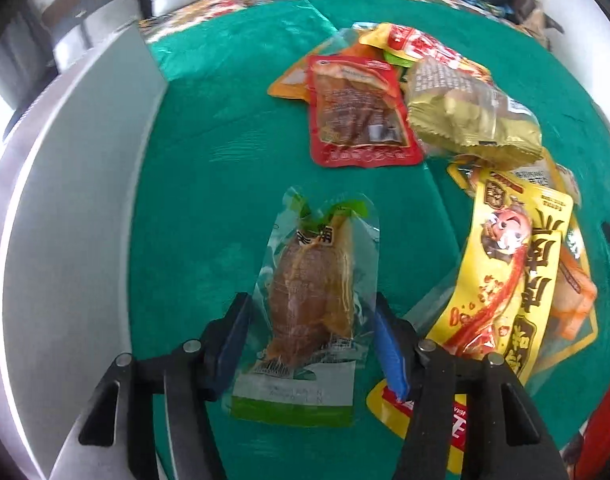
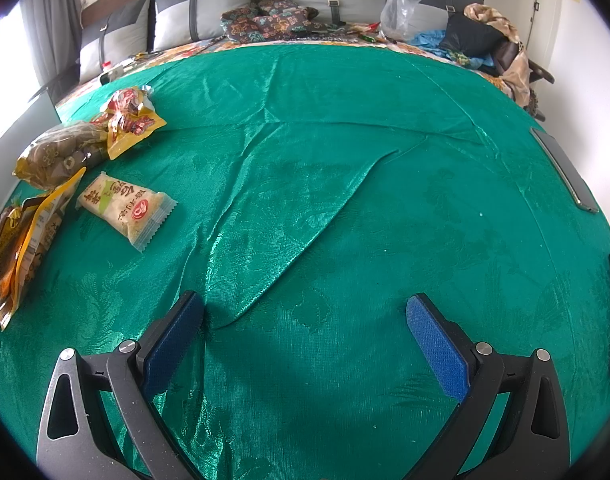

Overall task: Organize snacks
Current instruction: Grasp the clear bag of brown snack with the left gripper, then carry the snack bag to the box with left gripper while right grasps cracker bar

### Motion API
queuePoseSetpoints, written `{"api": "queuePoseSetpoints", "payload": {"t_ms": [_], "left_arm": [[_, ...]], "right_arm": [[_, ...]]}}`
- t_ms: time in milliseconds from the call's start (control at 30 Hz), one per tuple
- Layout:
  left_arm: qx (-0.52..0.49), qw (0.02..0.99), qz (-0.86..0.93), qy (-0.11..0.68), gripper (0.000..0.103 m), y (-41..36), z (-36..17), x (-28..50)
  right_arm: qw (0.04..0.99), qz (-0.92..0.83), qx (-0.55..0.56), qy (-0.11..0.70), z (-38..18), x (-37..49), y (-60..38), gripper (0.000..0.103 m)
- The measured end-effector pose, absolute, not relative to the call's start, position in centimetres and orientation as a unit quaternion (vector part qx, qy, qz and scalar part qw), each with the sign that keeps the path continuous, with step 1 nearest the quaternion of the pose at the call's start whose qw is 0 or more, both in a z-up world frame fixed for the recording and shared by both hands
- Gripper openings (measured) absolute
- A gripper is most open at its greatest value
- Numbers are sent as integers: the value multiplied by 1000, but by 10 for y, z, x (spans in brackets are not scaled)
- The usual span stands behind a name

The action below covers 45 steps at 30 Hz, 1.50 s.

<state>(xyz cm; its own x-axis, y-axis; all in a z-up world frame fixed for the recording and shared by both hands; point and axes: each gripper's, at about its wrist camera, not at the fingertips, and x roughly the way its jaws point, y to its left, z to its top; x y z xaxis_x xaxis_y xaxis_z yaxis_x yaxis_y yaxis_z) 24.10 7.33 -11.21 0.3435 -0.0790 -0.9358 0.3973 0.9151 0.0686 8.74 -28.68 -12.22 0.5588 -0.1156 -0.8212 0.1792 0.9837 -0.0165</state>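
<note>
In the left wrist view a clear snack packet with a green top and brown contents [image 1: 311, 284] lies on the green cloth [image 1: 225, 160], between the fingers of my left gripper [image 1: 309, 320]. The jaws stand on either side of it; whether the pads touch it I cannot tell. A pile of snacks lies to the right: a red packet [image 1: 353, 112], a gold bag [image 1: 469, 112] and a yellow packet [image 1: 505, 280]. My right gripper [image 2: 305, 320] is open and empty over bare green cloth [image 2: 345, 200]. A pale cracker packet [image 2: 125, 210] and the snack pile [image 2: 65, 152] lie at its far left.
A grey-white wall or panel [image 1: 77, 220] rises along the left of the cloth. Cushions [image 2: 209, 12], a clear plastic bag [image 2: 399, 10] and clothes [image 2: 489, 40] line the far side. Dark flat objects [image 2: 565, 168] lie at the right edge.
</note>
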Motion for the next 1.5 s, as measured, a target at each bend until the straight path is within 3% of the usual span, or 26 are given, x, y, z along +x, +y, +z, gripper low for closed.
{"api": "queuePoseSetpoints", "payload": {"t_ms": [233,433,533,600,667,733,767,867,1200,1333,1500], "left_arm": [[102,821,-102,553,51,84,-110,201],[108,810,-59,573,58,76,-113,176],[116,816,-65,562,63,72,-113,178],[106,815,-63,566,77,77,-115,182],[93,815,-64,568,84,84,-118,184],[75,817,-69,568,86,93,-119,185],[62,817,-72,568,84,97,-120,184],[58,830,-81,548,57,97,-113,176],[-11,842,-96,530,49,117,-96,146],[-25,848,-110,519,49,123,-91,133],[-54,851,-118,509,49,134,-84,128]], "right_arm": [[882,-84,34,462,-122,88,-287,103],[882,-84,34,462,-122,87,-287,103],[882,-83,34,462,-122,88,-287,103],[882,-84,34,462,-122,87,-287,103],[882,-83,34,462,-122,87,-287,103],[882,-83,34,462,-122,87,-287,103],[882,-83,34,462,-122,87,-287,103],[882,-83,34,462,-122,87,-287,103],[877,-55,24,476,-120,90,-289,99],[888,15,56,457,-82,99,-278,99],[849,152,-115,493,-64,160,-182,99]]}}
